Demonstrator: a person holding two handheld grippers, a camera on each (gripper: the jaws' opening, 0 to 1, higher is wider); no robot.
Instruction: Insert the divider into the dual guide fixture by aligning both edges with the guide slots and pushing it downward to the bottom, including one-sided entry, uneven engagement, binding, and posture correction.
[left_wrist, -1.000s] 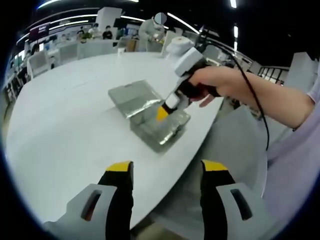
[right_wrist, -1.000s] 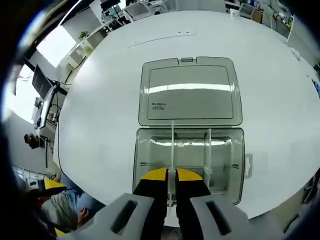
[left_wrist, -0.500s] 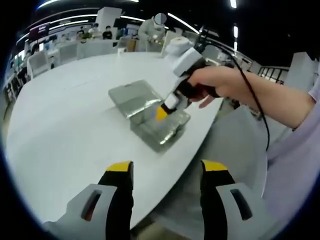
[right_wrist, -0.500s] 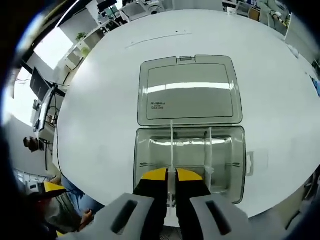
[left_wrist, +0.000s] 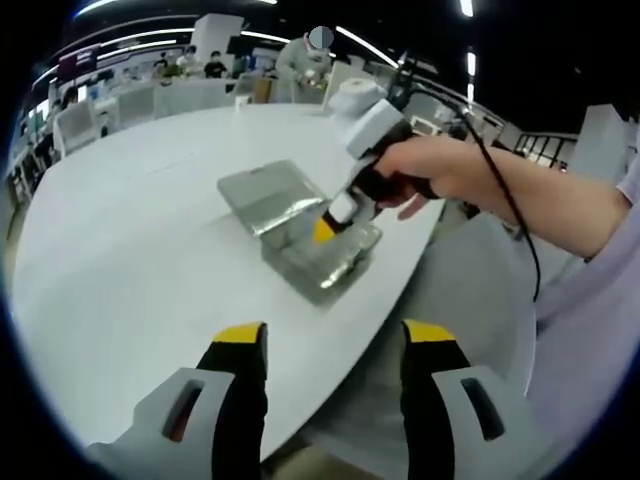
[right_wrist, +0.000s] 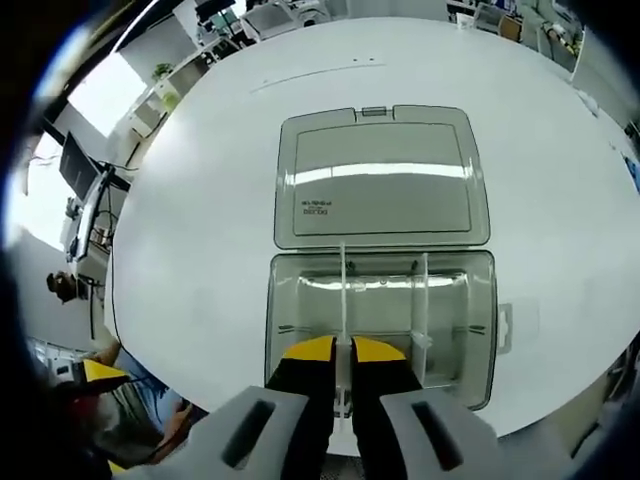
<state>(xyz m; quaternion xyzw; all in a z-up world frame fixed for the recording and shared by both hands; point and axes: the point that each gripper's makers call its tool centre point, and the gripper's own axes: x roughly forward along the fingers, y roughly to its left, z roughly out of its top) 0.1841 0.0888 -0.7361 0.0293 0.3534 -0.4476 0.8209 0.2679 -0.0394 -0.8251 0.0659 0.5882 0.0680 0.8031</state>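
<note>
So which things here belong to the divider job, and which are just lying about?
In the job:
- right gripper, shut on the divider
- clear box with a second divider standing in it
- open lid

Lying about:
- left gripper, open, off the white table

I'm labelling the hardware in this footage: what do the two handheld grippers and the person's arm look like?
The left gripper has black jaws with yellow tips on pale grey bodies with dark slots. The right gripper matches; in the left gripper view it has a white-grey box, a dark handle and a black cable. The person's arm is bare below a light lavender sleeve.
</note>
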